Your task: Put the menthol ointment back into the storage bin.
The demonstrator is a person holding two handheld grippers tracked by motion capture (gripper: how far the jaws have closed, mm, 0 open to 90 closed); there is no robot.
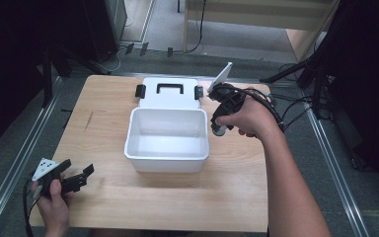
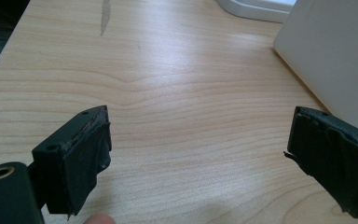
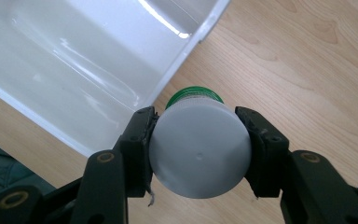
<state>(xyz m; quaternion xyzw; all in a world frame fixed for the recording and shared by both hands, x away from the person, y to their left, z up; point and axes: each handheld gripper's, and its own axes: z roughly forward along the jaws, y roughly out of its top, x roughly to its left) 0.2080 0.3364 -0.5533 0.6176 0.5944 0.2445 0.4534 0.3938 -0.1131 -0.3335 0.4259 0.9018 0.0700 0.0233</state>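
A white plastic box stands open in the middle of the table, its lid with a black handle lying flat behind it. My right gripper hangs just beyond the box's right wall, shut on a small jar with a grey cap and a green band below it. The jar is held upright above the wood, beside the box rim. My left gripper rests open at the table's front left corner, nothing between its jaws; its pads frame bare wood, and the box wall shows at the right.
The wooden table has a dark scratch left of the box. Metal rails run along both sides on the floor, and cables lie behind the table at the right.
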